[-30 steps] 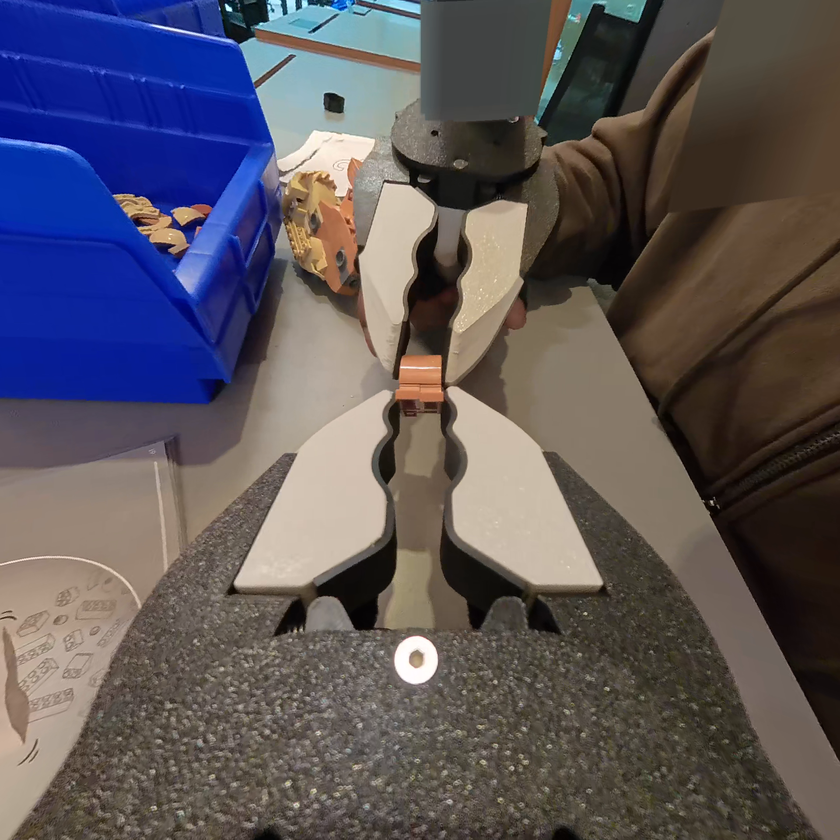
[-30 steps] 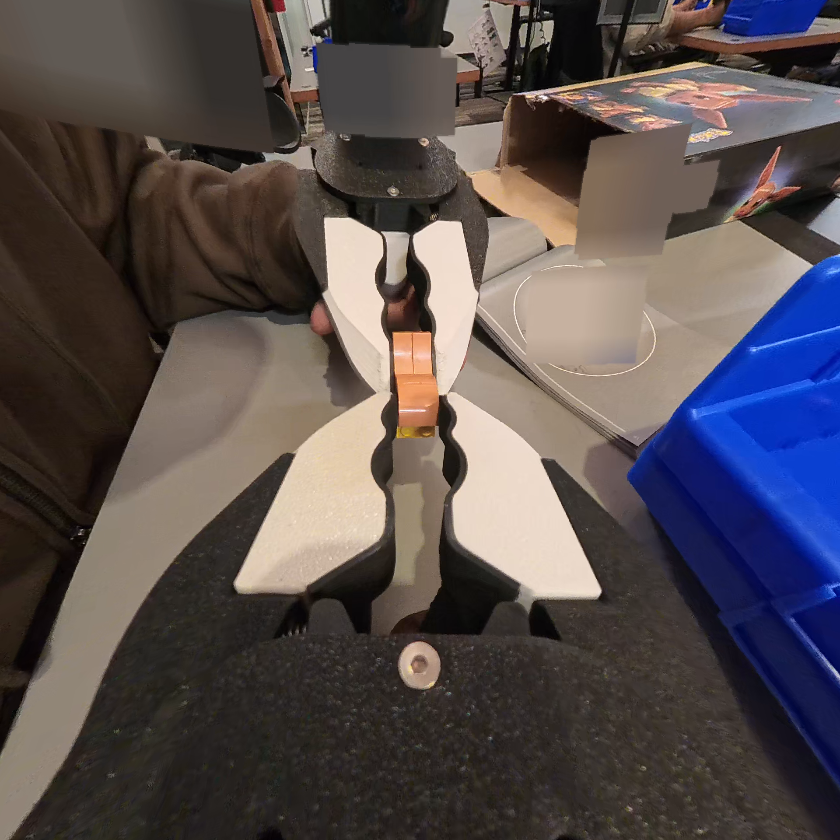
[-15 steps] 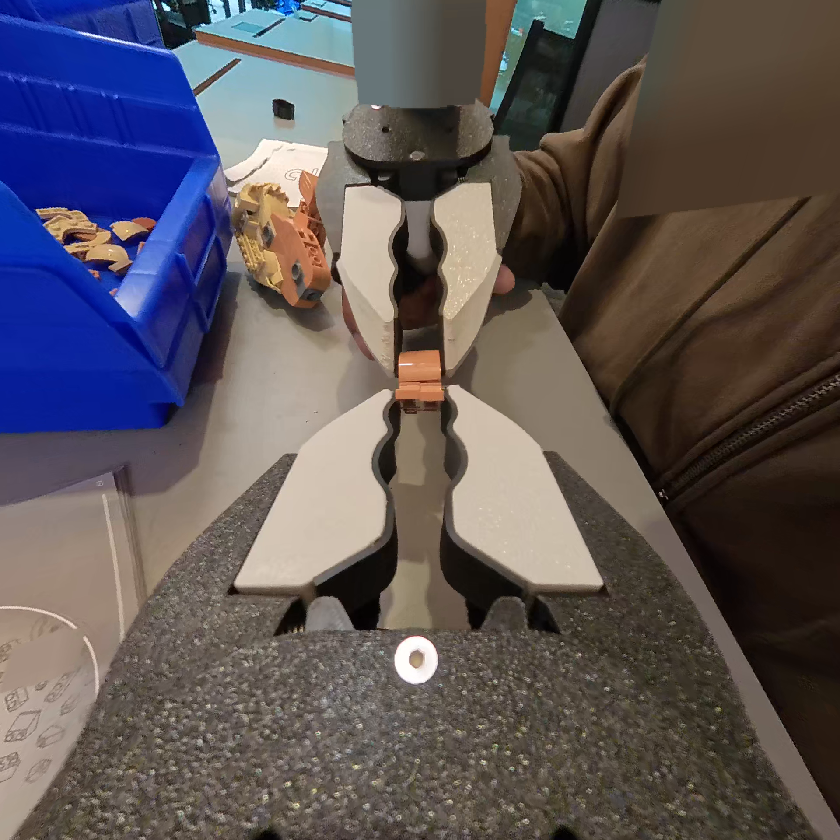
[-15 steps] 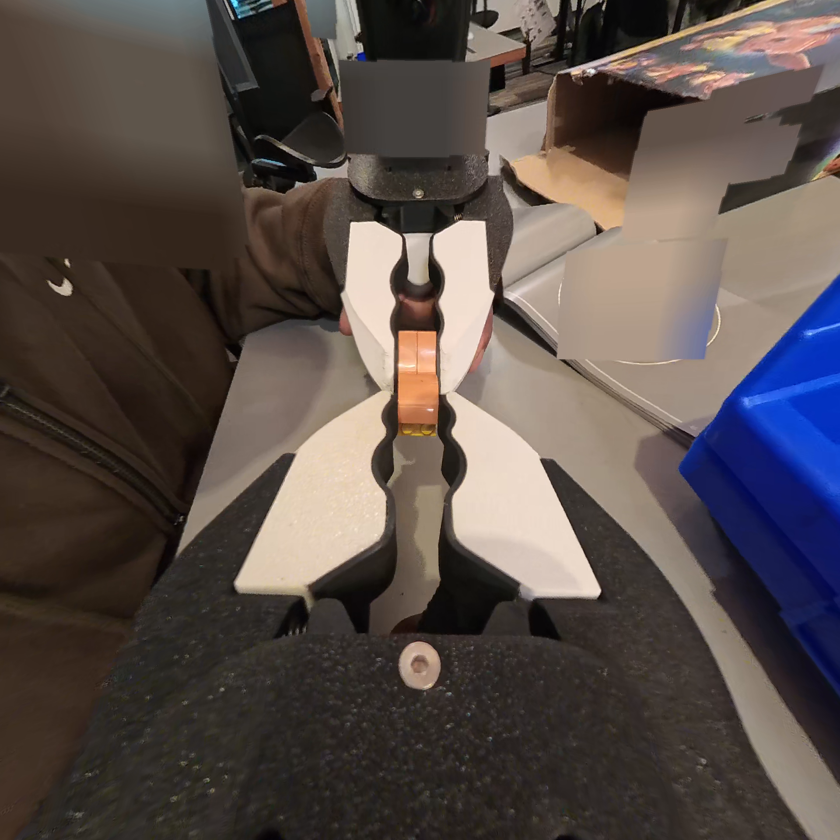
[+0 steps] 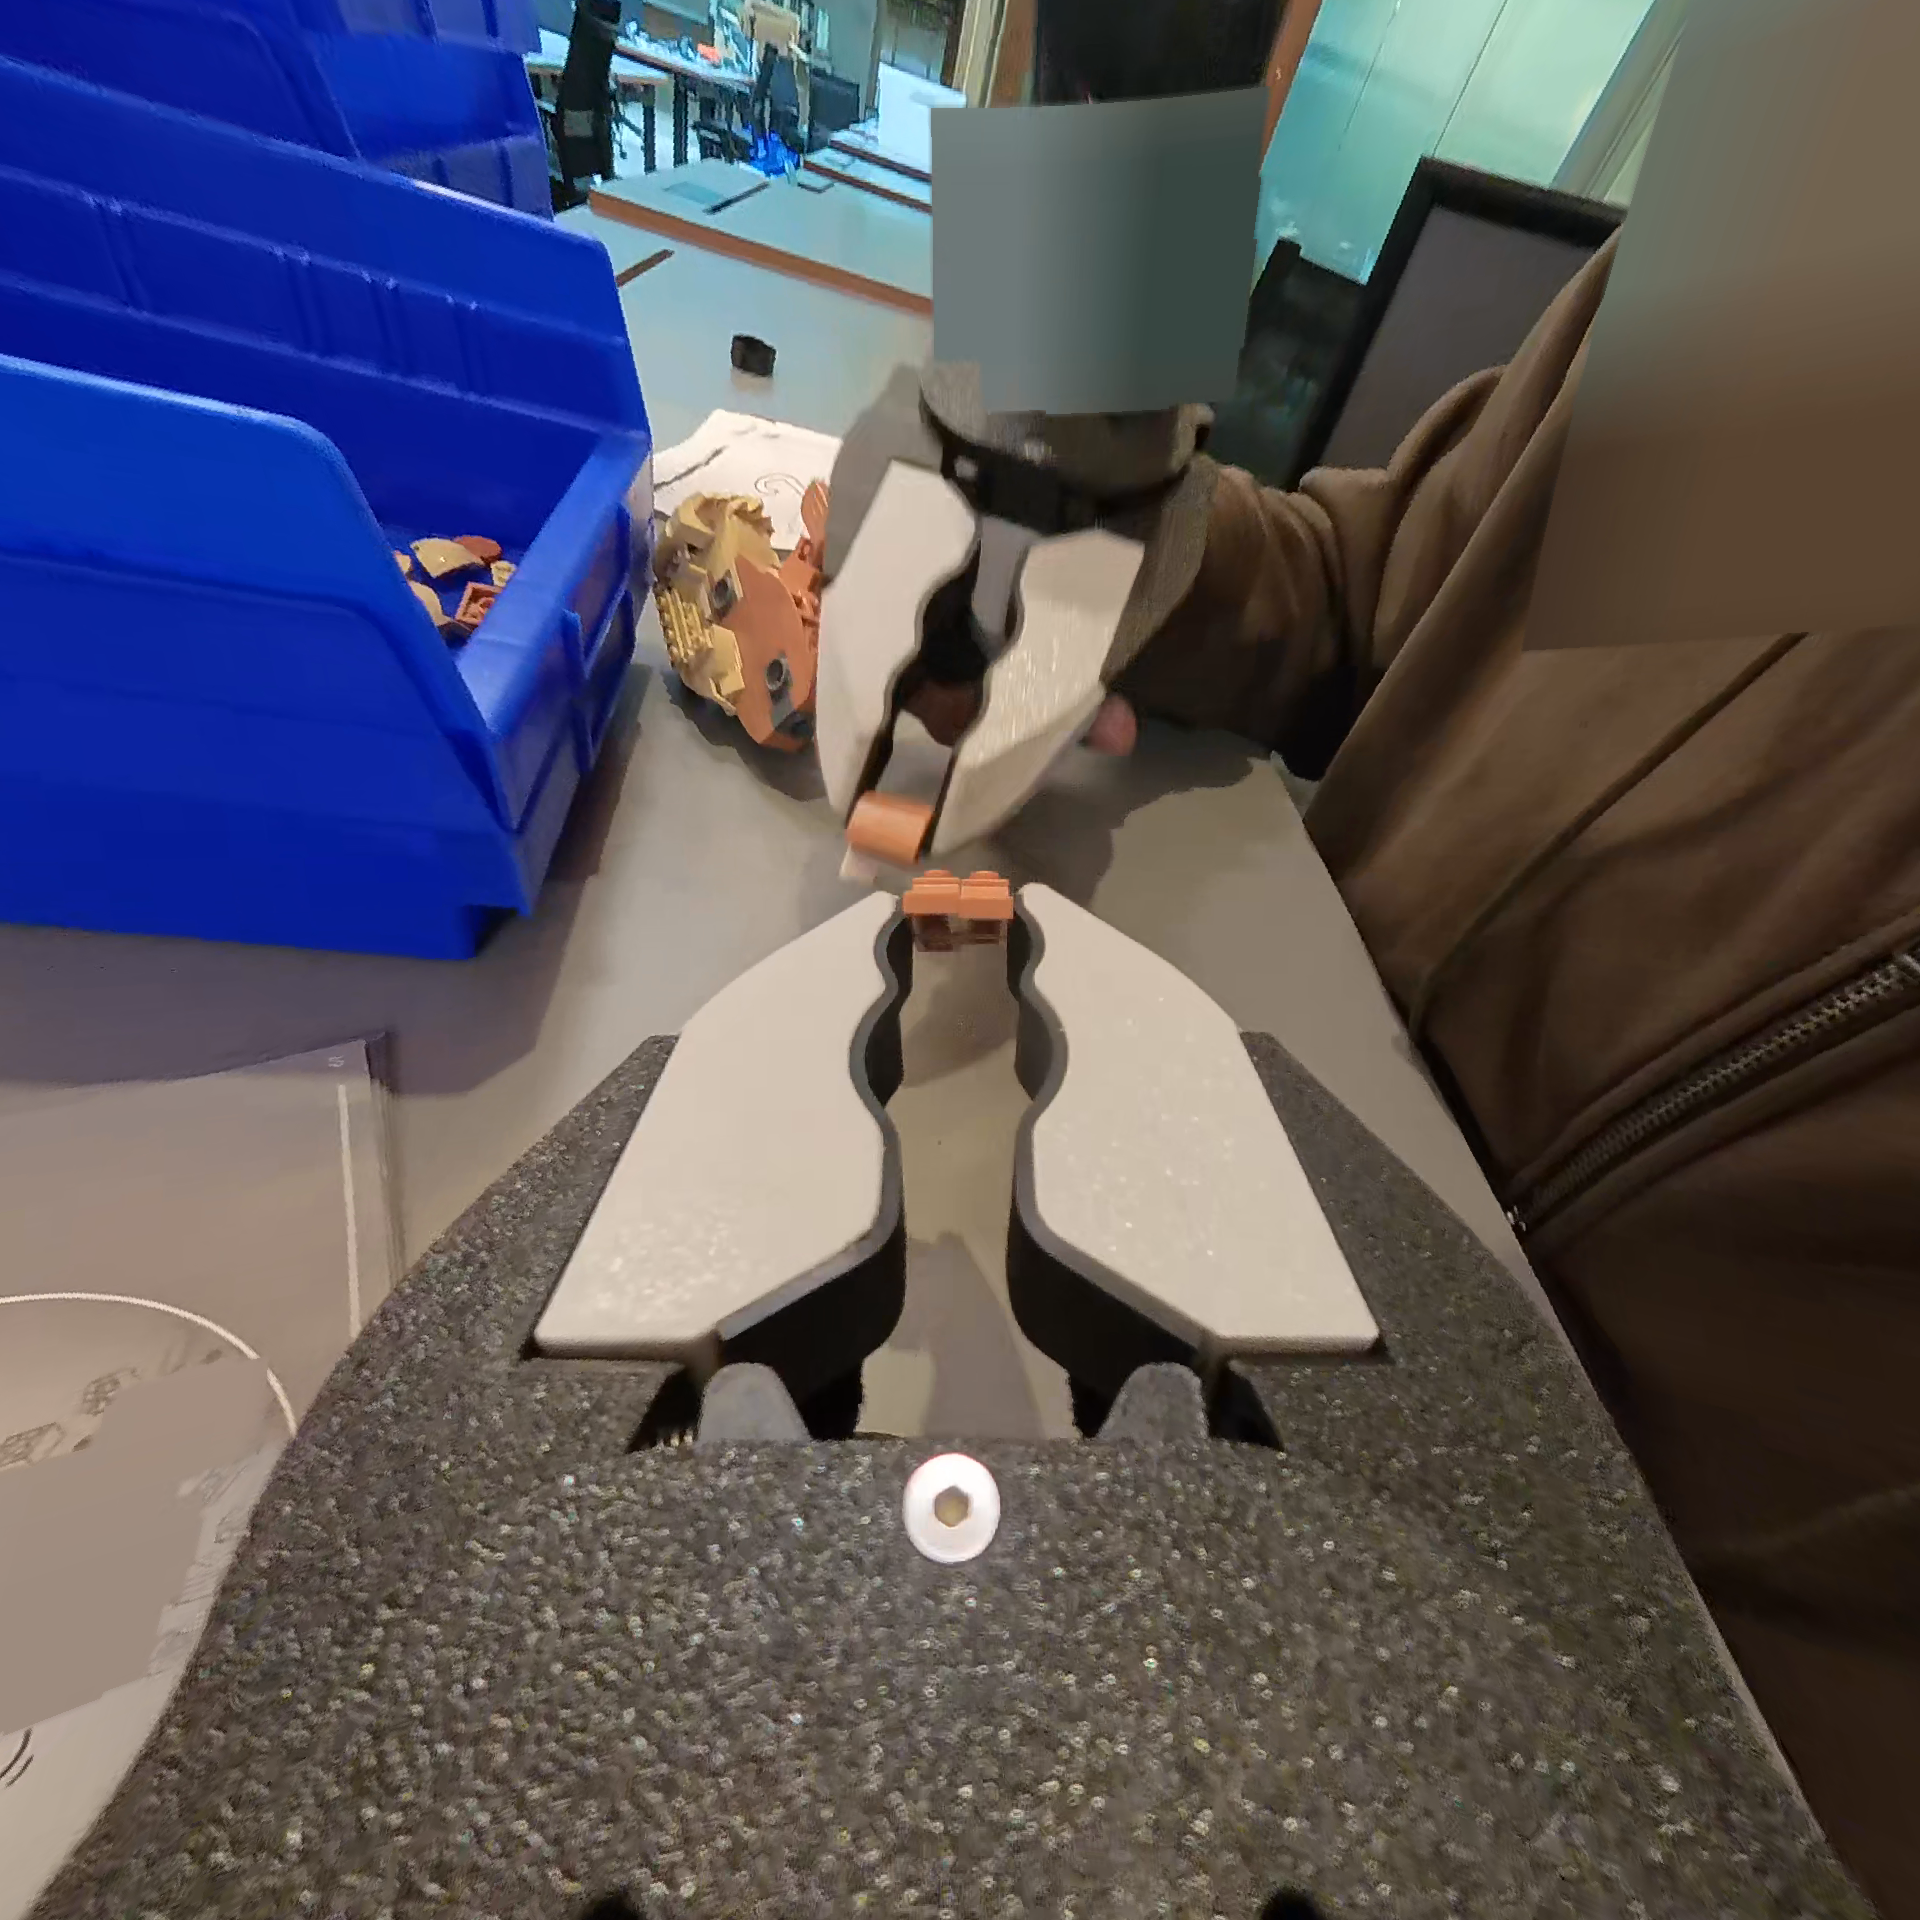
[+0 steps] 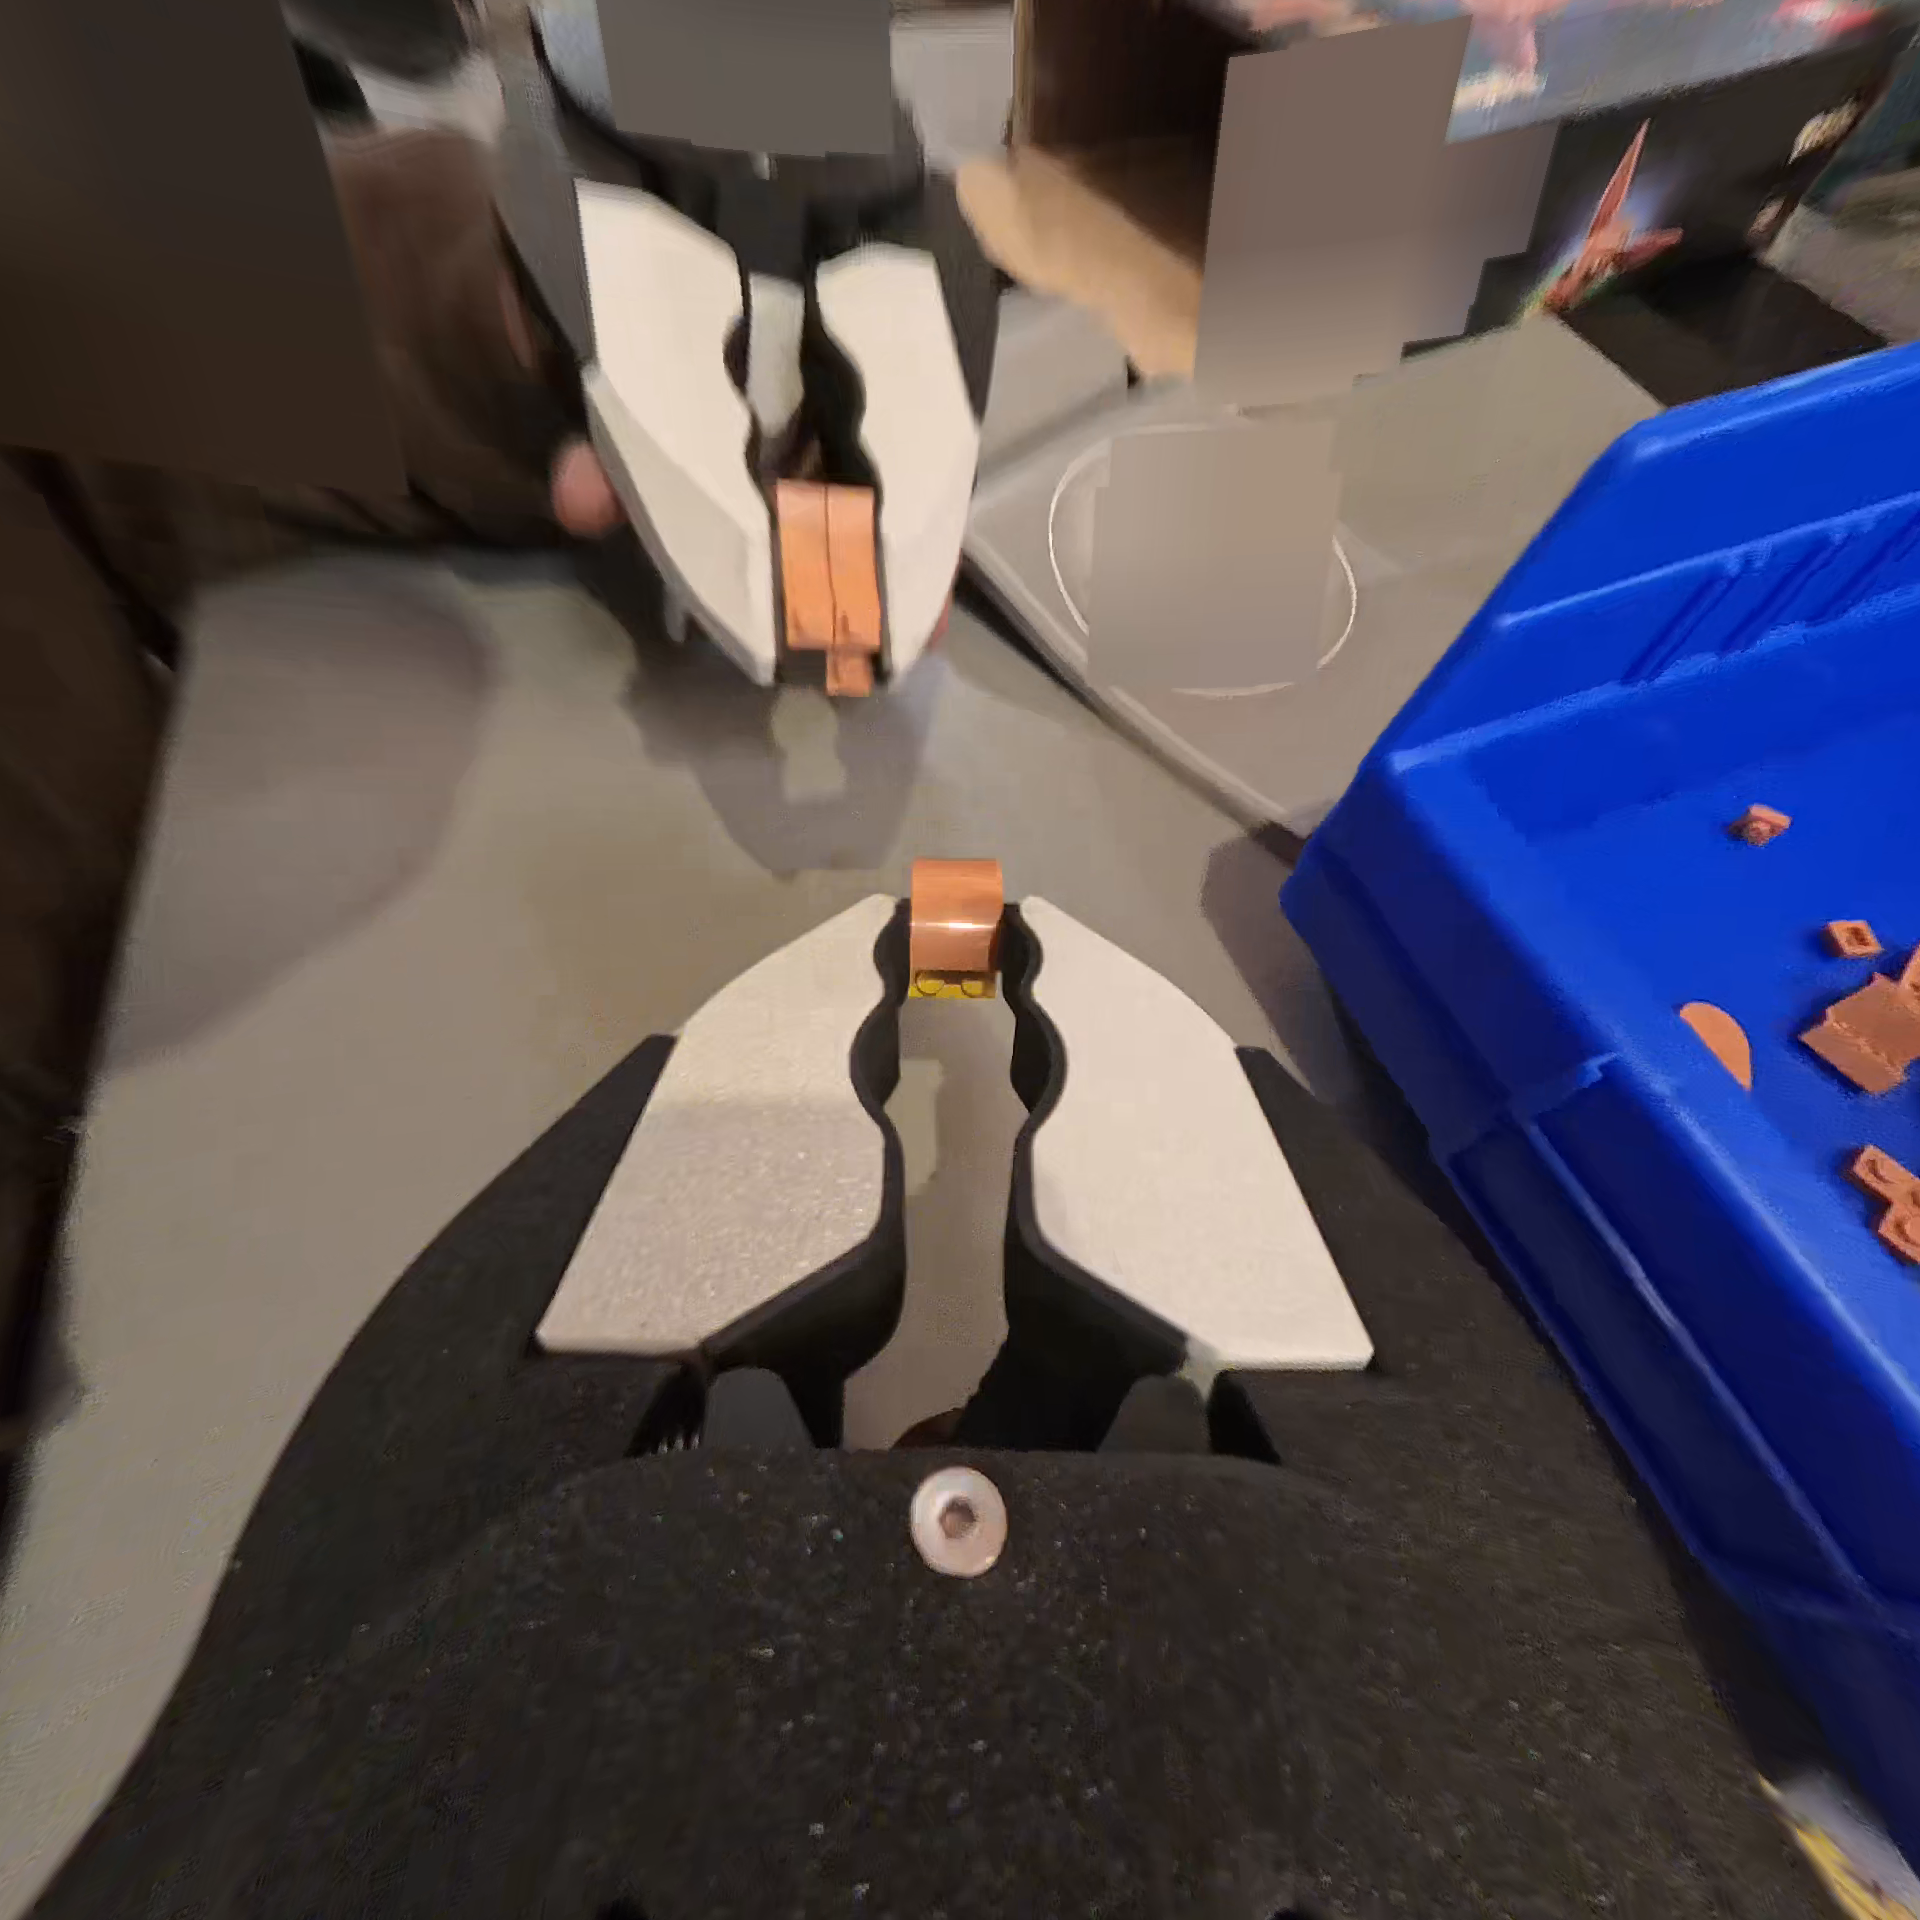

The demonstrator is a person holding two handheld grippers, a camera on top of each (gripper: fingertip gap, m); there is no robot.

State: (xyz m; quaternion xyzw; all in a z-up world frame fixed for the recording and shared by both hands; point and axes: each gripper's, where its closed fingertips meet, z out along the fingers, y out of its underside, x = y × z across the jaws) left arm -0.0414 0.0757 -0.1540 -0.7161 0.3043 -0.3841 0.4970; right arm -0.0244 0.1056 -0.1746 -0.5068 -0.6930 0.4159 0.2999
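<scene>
Fingertips of your left gripper [image 5: 957,914] were clamped on a small stack of studded orange-brown plates [image 5: 957,906]. Your right gripper [image 6: 954,925] pinched a curved orange brick [image 6: 954,906] with a yellow piece under it, tip to tip with the left but apart, above the grey table [image 5: 717,862]. Blue bins [image 5: 312,582] holding loose pieces stood beside both, with a part-built tan and orange model [image 5: 732,623] nearby.

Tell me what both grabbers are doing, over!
Left gripper pinching studded brown brick stack. Right gripper pinching rounded brown brick. Pieces apart.
</scene>
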